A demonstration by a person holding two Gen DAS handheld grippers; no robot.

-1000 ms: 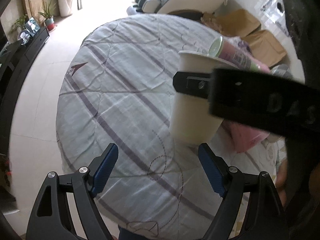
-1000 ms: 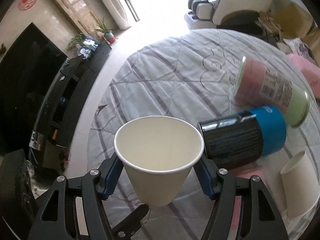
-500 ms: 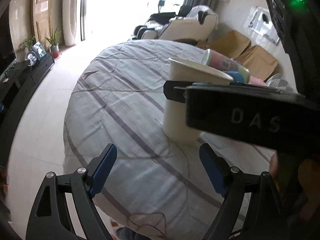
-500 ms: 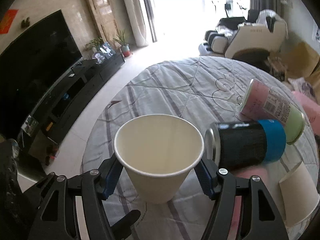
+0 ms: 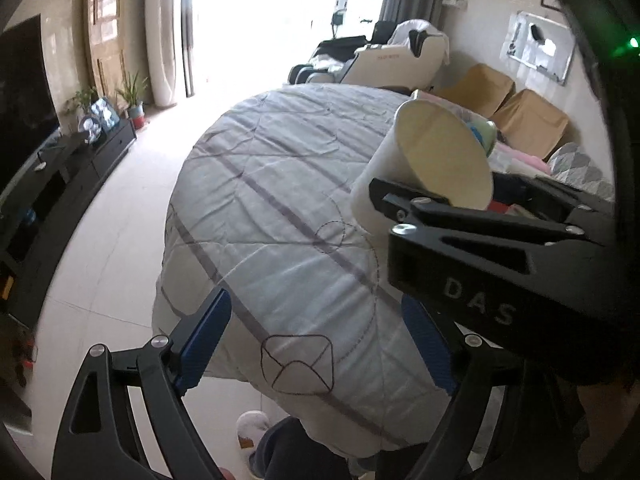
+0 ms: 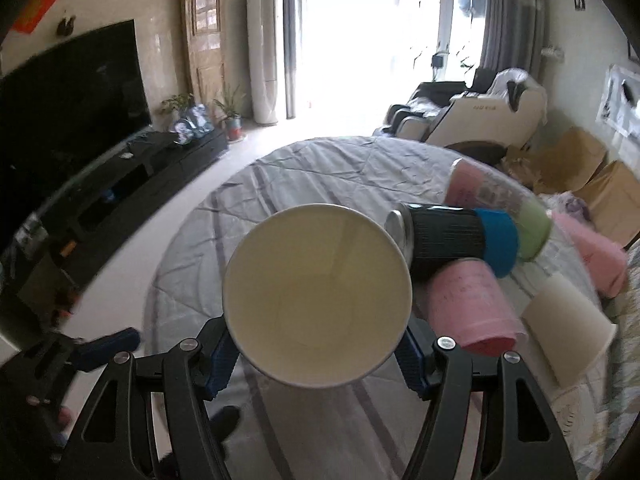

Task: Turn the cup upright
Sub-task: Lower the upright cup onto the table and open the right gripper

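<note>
A white paper cup (image 6: 316,296) is held between the blue pads of my right gripper (image 6: 316,354), which is shut on it. The cup's mouth tilts toward the camera, so I see its cream inside. In the left wrist view the same cup (image 5: 424,168) leans with its mouth up and to the right, above the round table's striped cloth (image 5: 288,216). My left gripper (image 5: 316,344) is open and empty, low in front of the table's near edge, left of and below the cup.
A black and blue can (image 6: 460,240), a pink and green can (image 6: 500,200), a pink can (image 6: 472,304) and a second paper cup (image 6: 568,328) lie on the table's right side. A TV stand (image 6: 132,184) is on the left, a massage chair (image 6: 472,116) behind.
The right gripper has tilted the cup back, so its mouth now faces the right wrist camera. Both views have swung up toward the room. The left gripper stays open.
</note>
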